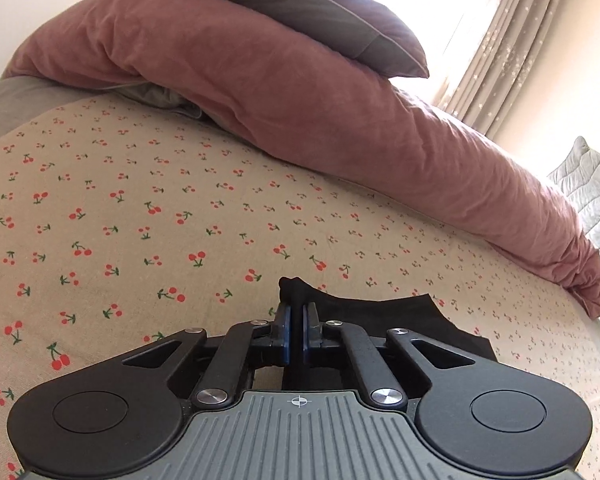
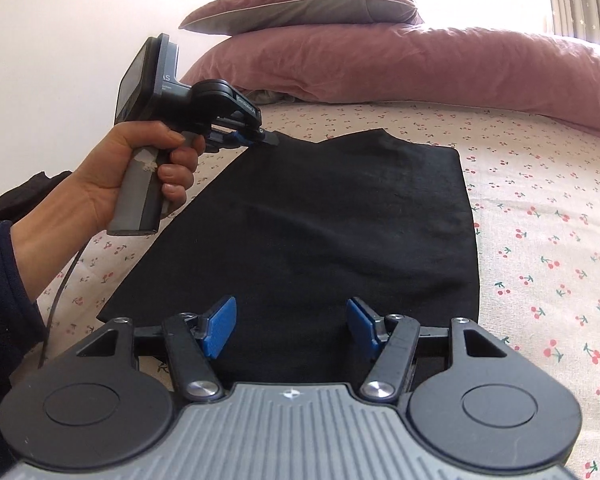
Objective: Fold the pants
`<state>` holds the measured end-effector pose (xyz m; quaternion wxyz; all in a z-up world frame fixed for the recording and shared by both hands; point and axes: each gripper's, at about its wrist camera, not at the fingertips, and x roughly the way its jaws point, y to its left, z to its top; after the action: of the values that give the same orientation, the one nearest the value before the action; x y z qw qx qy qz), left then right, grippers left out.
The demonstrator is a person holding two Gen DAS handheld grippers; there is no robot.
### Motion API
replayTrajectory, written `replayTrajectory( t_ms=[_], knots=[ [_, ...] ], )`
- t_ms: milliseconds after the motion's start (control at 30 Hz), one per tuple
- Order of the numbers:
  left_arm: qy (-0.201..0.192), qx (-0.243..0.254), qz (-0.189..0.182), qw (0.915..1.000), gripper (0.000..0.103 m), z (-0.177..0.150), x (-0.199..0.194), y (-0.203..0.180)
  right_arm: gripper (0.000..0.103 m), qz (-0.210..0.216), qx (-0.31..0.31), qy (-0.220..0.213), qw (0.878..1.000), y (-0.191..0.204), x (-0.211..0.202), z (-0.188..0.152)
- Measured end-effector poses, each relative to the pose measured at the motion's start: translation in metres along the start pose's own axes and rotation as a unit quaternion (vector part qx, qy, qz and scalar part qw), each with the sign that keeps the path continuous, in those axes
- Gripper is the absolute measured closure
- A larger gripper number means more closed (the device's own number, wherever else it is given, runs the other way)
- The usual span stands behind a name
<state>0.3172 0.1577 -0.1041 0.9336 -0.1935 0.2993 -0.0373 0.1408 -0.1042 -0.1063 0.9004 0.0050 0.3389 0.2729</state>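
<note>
On the bed sheet (image 2: 540, 216), left gripper (image 1: 299, 312) pinches black pants (image 2: 320, 220).

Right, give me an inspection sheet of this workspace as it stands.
Surface: bed sheet, beige with a cherry print, lies flat.
Job's things: black pants spread on the sheet, apparently already folded over; far corner lifted.
Clutter: nothing seen on the sheet near the pants.
Grippers: left tongs shut on the far corner of the pants, held by a hand; right tongs open above the near edge, blue pads clear of the cloth.
Cables: one dark cable hangs below the left handle.
Surroundings: pink duvet and a pillow at the head of the bed; curtain at a bright window.
</note>
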Motion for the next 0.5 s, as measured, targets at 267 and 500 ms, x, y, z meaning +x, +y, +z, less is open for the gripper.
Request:
replayTrajectory(
  t_ms=[267,500],
  knots=[
    [0.002,0.003,0.019,0.9998,0.098,-0.004,0.011,0.008,0.046,0.050,0.034,0.003,0.998,0.004,0.006,-0.010],
    [-0.023,-0.015,0.029,0.9992,0.084,-0.003,-0.020,0.014,0.041,0.017,-0.028,0.015,0.999,0.028,0.022,-0.013]
  ],
)
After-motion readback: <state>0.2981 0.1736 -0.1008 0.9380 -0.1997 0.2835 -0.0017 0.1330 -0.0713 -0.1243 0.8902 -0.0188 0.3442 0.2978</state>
